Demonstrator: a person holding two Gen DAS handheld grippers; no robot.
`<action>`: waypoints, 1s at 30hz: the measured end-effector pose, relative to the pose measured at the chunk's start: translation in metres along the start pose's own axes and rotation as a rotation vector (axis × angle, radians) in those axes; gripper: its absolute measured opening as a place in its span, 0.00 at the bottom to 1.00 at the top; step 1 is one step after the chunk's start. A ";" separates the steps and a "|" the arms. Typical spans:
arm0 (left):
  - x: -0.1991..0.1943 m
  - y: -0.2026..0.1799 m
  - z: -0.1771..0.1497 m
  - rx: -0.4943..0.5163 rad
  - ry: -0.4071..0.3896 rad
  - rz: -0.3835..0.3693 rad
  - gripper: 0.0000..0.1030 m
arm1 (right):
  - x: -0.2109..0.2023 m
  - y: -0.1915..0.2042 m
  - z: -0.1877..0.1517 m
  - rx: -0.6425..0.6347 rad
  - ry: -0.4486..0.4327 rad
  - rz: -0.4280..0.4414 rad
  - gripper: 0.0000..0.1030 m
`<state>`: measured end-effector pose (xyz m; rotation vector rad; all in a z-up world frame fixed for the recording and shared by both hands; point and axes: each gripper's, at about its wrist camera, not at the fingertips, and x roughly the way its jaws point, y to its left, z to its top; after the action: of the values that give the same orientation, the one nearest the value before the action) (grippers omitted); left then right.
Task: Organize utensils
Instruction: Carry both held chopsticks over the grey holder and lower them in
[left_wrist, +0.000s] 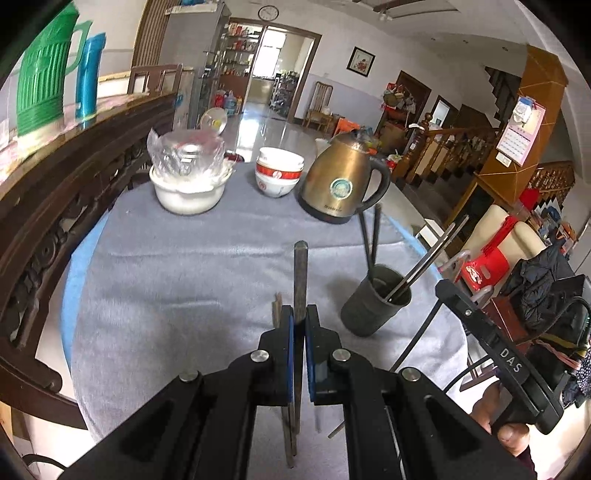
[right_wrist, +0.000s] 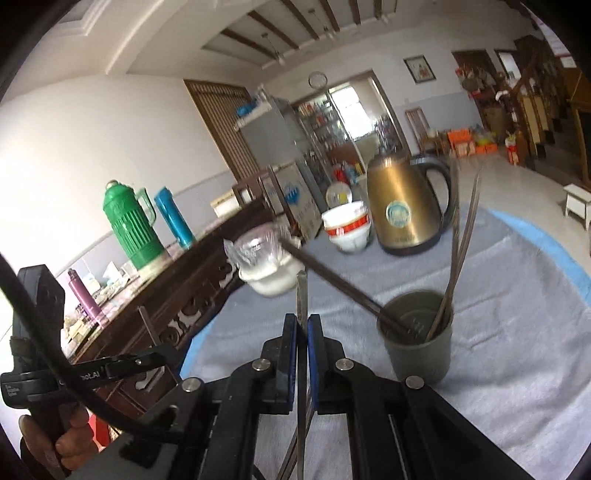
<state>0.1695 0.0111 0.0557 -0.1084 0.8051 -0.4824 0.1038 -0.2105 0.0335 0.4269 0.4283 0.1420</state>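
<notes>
In the left wrist view my left gripper (left_wrist: 300, 314) is shut on a dark chopstick (left_wrist: 300, 273) that stands up between its blue pads. To its right stands a dark cup (left_wrist: 373, 310) with several chopsticks (left_wrist: 424, 258) leaning out of it. In the right wrist view my right gripper (right_wrist: 303, 321) is shut on a thin grey chopstick (right_wrist: 301, 295). The cup (right_wrist: 421, 354) is just to its right, holding dark chopsticks (right_wrist: 332, 275) that lean left and metal ones (right_wrist: 463, 236) that lean up. A brown chopstick pair (left_wrist: 276, 301) lies on the cloth beside my left fingers.
A grey cloth (left_wrist: 192, 280) covers the round table. At its far side stand a bronze kettle (left_wrist: 341, 184), stacked bowls (left_wrist: 279, 173) and a white pot with a bagged glass lid (left_wrist: 186, 184). A dark wooden sideboard (left_wrist: 74, 206) with a green thermos (right_wrist: 131, 225) runs along the left.
</notes>
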 end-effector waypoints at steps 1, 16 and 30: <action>0.000 -0.003 0.002 0.004 -0.003 -0.001 0.05 | -0.004 0.000 0.003 -0.004 -0.012 -0.001 0.06; -0.009 -0.089 0.076 0.155 -0.127 -0.068 0.05 | -0.045 -0.017 0.090 -0.041 -0.231 -0.090 0.06; 0.016 -0.150 0.126 0.175 -0.219 -0.101 0.06 | -0.030 -0.023 0.141 -0.129 -0.366 -0.249 0.06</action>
<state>0.2127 -0.1406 0.1730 -0.0390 0.5423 -0.6224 0.1384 -0.2902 0.1513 0.2613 0.1082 -0.1489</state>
